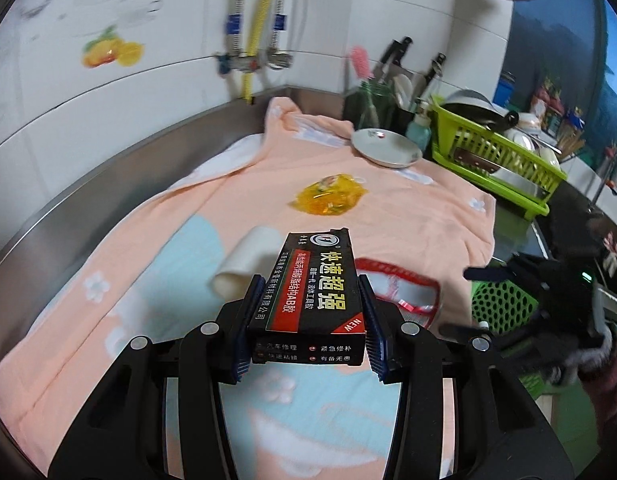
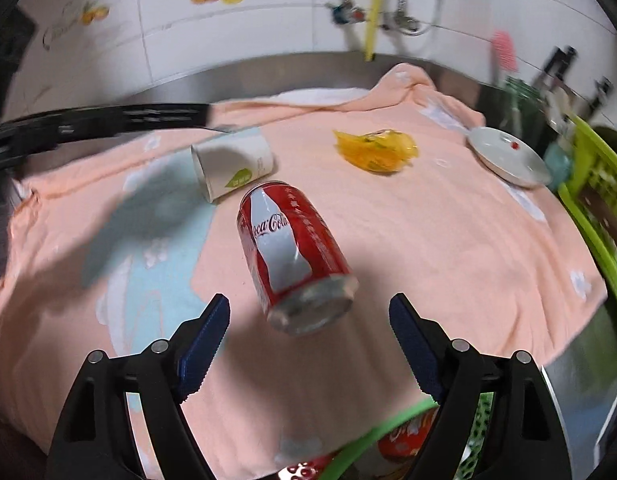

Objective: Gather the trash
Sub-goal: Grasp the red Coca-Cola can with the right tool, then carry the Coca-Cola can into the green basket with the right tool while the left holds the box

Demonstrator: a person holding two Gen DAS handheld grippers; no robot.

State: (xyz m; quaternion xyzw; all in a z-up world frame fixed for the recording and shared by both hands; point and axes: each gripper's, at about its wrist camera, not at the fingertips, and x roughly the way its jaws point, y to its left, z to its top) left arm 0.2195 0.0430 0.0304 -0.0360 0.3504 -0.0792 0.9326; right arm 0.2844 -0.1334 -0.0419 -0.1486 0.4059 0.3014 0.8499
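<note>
1. Black glue box sits clamped between the pads of the left tool, lifted above the peach towel on the counter.
2. The right tool stands wide open and empty, the red cola can lying just ahead.
3. Some wrappers appear already in the green basket; the can, paper cup and yellow wrapper remain.

- A peach towel with pale blue patches covers the steel counter.
- A white plate lies on its far edge.
- A green dish rack holds dishes.
- Hoses hang on the tiled wall.
</note>
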